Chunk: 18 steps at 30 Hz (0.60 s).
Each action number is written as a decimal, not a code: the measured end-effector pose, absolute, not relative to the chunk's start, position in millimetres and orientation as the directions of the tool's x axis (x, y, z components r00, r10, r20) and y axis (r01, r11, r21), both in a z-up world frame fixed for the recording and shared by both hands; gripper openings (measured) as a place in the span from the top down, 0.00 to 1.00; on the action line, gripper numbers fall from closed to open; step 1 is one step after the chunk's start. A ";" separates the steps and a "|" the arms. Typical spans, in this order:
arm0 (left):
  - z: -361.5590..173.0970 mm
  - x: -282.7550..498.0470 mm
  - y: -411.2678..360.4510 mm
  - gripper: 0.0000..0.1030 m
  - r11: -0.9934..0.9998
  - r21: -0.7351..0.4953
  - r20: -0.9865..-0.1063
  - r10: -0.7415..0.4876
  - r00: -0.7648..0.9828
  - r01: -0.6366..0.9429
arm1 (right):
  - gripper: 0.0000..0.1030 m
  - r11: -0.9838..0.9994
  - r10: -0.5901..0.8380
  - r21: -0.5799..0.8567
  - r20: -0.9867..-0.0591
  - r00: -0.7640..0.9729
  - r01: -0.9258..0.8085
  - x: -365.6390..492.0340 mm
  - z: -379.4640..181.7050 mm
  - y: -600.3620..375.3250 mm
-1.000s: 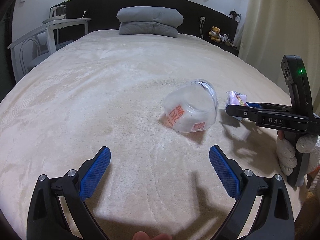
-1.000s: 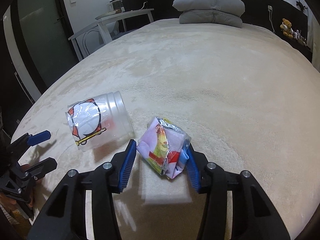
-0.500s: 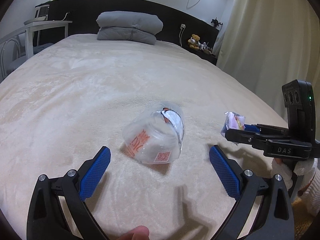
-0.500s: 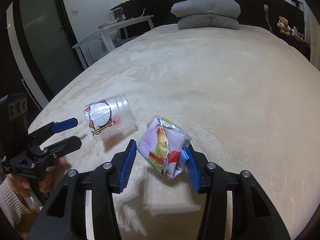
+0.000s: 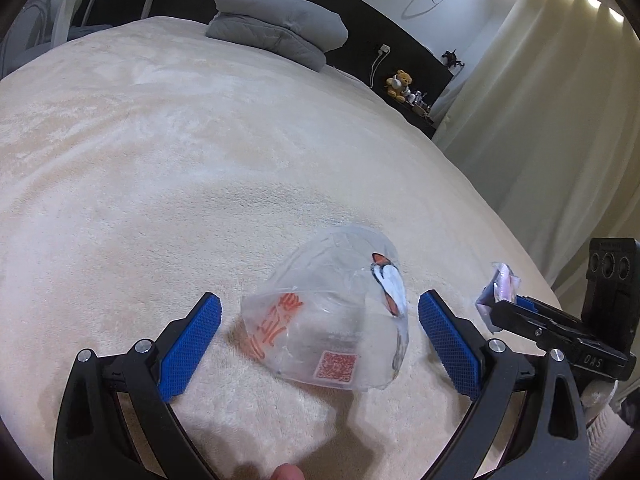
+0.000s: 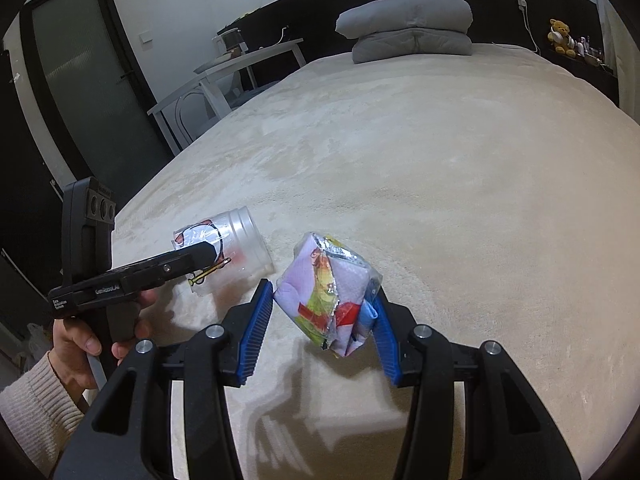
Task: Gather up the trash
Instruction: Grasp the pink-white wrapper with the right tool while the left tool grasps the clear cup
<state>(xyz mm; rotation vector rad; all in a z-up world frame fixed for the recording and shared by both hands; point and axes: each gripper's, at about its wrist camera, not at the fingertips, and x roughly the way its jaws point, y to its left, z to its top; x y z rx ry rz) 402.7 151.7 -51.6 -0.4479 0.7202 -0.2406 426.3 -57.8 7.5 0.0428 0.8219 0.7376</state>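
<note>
- Left gripper [image 5: 320, 334]: jaws spread wide, blue pads on either side of the clear plastic cup [image 5: 332, 316]; neither pad touches it.
- Cup lies on its side on the cream blanket [image 5: 200, 160], just beyond the pads. Orange print and a square code label face the left wrist camera; the sealed film top points toward 2 o'clock.
- In the right wrist view the cup [image 6: 236, 248] sits at 10 o'clock from the wrapper, with one black finger of the left gripper [image 6: 200, 254] crossing in front of it. A bare hand [image 6: 80, 340] in a knit sleeve holds that gripper's handle.
- Right gripper [image 6: 324, 316]: jaws clamped on a crumpled snack wrapper [image 6: 332, 300], lilac with red, yellow and silver foil, held clear of the blanket with its shadow below.
- From the left wrist, the right gripper [image 5: 500, 312] appears at 3 o'clock, well apart from the cup, the wrapper [image 5: 498, 284] showing at its tip.
- Far end of the bed: folded grey bedding [image 6: 408, 28] at 12 o'clock; teddy bear [image 6: 562, 36] at 1 o'clock.
</note>
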 end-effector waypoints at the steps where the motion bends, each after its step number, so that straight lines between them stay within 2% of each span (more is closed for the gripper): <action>1: -52.4 404.1 150.0 0.06 0.876 -0.477 -0.585 -0.374 0.720 0.068 | 0.53 0.756 0.610 0.306 -0.651 0.451 -0.579 426.9 7.1 -58.0; 8: -55.3 412.3 145.5 0.09 0.883 -0.465 -0.613 -0.368 0.700 0.057 | 0.53 0.758 0.604 0.304 -0.661 0.446 -0.577 427.5 4.0 -57.1; 10: -55.9 411.8 148.3 0.23 0.881 -0.470 -0.615 -0.370 0.696 0.053 | 0.53 0.758 0.601 0.296 -0.662 0.447 -0.581 427.0 3.6 -56.6; 11: -56.1 412.2 148.9 0.26 0.880 -0.472 -0.616 -0.370 0.695 0.050 | 0.53 0.759 0.600 0.293 -0.663 0.448 -0.582 426.6 3.5 -56.6; 18: -48.5 402.4 143.3 0.28 0.897 -0.438 -0.601 -0.344 0.721 0.063 | 0.53 0.776 0.588 0.301 -0.665 0.461 -0.555 425.3 1.1 -57.5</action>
